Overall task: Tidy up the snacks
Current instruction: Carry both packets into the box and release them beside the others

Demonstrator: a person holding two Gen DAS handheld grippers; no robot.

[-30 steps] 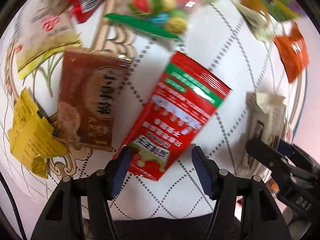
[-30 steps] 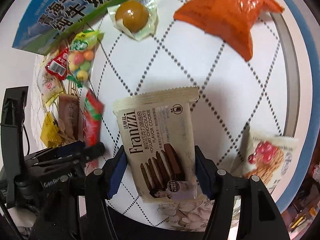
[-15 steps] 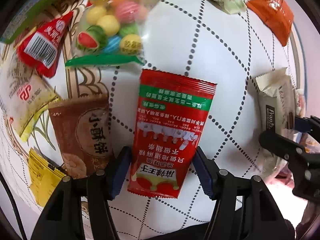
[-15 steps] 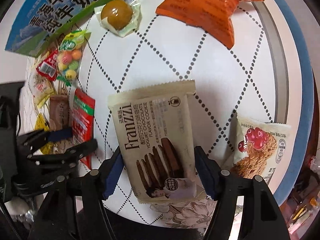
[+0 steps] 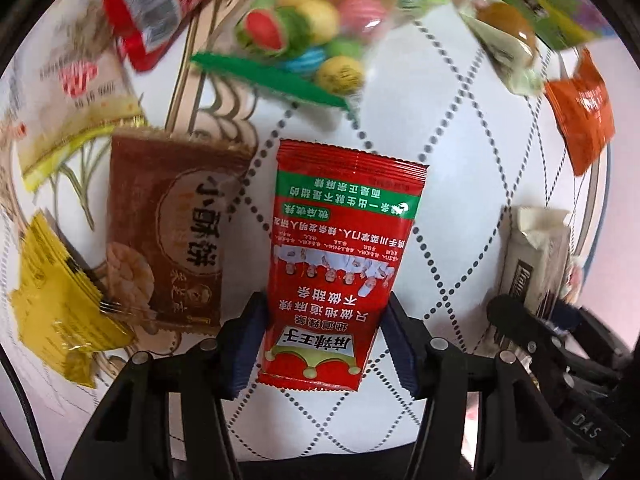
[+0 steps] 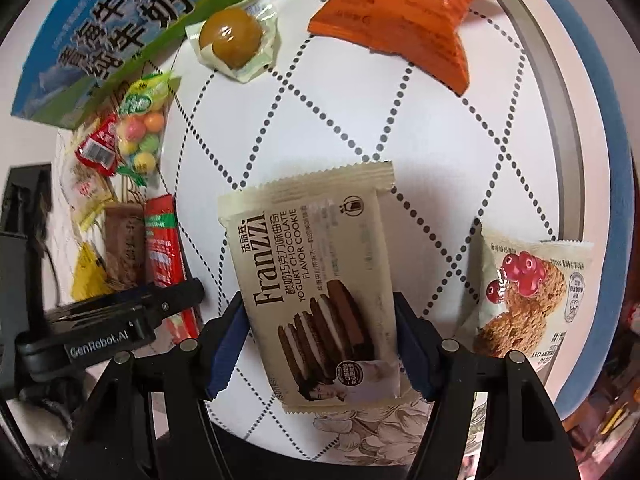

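- Left wrist view: the left gripper (image 5: 323, 342) has its blue-padded fingers (image 5: 245, 346) pressed against both side edges of the red snack packet (image 5: 340, 264), low in the centre of the frame.
- To the left of the packet lies a brown biscuit packet (image 5: 168, 232), and a yellow wrapper (image 5: 60, 316) sits at the left edge.
- A bag of coloured candy balls (image 5: 316, 36) lies top centre, an orange packet (image 5: 582, 116) upper right.
- All rest on a white tablecloth (image 5: 460, 184) with dotted diamond lines.
- Right wrist view: the right gripper (image 6: 320, 344) clamps the cream Franzzi cookie packet (image 6: 320, 284) by its lower sides, at lower centre.
- A cranberry oat cookie packet (image 6: 532, 292) lies to the right, a milk carton (image 6: 104, 24) upper left.
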